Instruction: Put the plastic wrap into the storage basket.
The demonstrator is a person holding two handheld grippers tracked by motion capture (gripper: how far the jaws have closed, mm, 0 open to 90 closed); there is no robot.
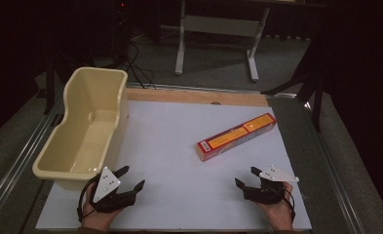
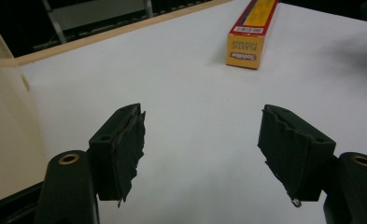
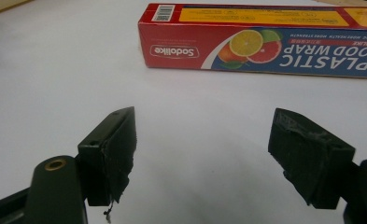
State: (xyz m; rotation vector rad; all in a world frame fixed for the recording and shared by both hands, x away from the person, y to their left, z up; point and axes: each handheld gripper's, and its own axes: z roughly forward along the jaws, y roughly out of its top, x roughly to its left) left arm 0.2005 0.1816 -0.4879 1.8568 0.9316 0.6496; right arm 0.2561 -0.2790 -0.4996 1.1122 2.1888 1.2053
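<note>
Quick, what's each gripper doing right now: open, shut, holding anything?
Left gripper: open, nothing between its jaws.
Right gripper: open, nothing held; the plastic wrap box lies ahead, untouched.

path to box [image 1: 236,137]: open | left edge: tub [image 1: 84,127] (tall walls)

The high view looks down and forward over the table [image 1: 179,146]; both gripper views sit low, close, facing the box [image 1: 236,137], which all share.
</note>
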